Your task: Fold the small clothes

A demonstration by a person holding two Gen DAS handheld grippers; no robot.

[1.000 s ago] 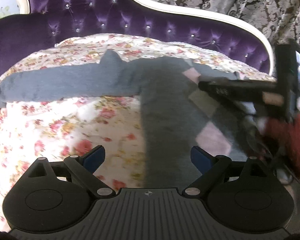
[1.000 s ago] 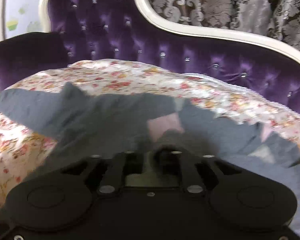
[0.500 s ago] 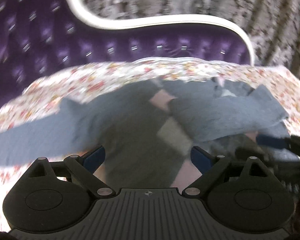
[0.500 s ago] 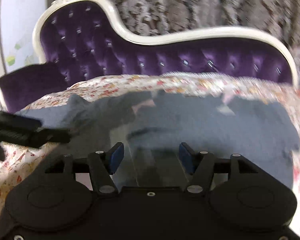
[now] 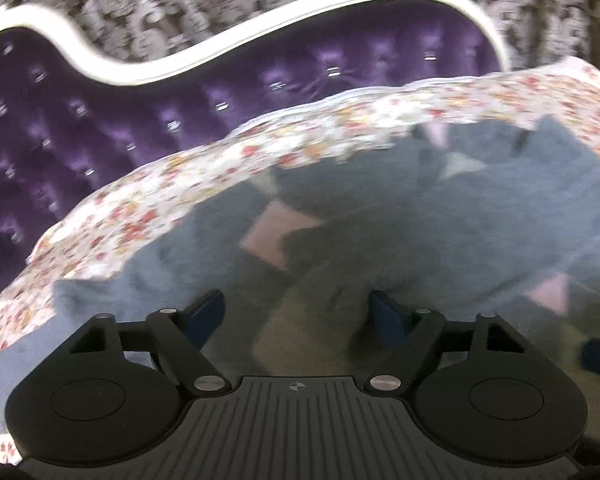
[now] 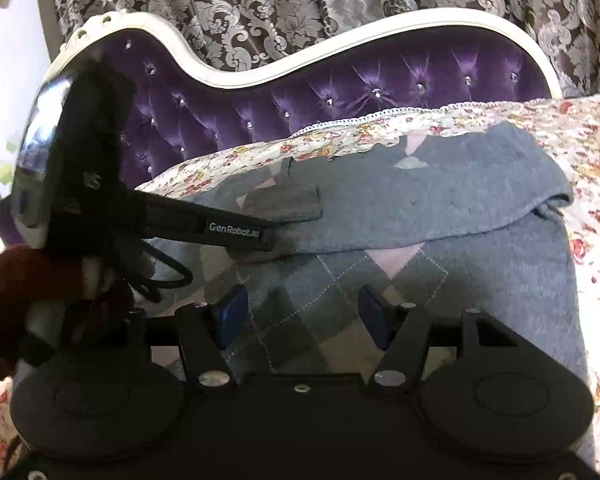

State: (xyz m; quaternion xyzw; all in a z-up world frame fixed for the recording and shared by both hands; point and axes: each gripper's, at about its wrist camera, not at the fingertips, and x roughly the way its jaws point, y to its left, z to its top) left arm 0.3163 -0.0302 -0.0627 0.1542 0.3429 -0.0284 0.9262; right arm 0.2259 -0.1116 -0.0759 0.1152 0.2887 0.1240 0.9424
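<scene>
Grey argyle sweater (image 6: 440, 280) lying on the flowered bedspread (image 6: 596, 152), its neck toward the purple tufted headboard (image 6: 340, 80) at the far edge. A second ago I saw the sleeve on my right side stretched out flat toward that edge of the bedspread; it now lies folded across the chest as a grey band (image 6: 420, 204), its cuff (image 6: 284, 204) ending near the middle of the garment. My right gripper (image 6: 300, 316) has let that sleeve go: its jaws opened within the last second and stand apart over the argyle panel with nothing between the pads. My left gripper (image 5: 296, 316) has swung in from the bare bedspread to the sweater's middle; its jaws stand apart too, have just narrowed a little, and I see cloth under them but no clamped fold. In the right wrist view its fingers (image 6: 236, 234) reach close to the folded cuff. I judge the first sleeve fold done; the other sleeve (image 5: 80, 304), toward the bedspread's left edge, remains spread out.
</scene>
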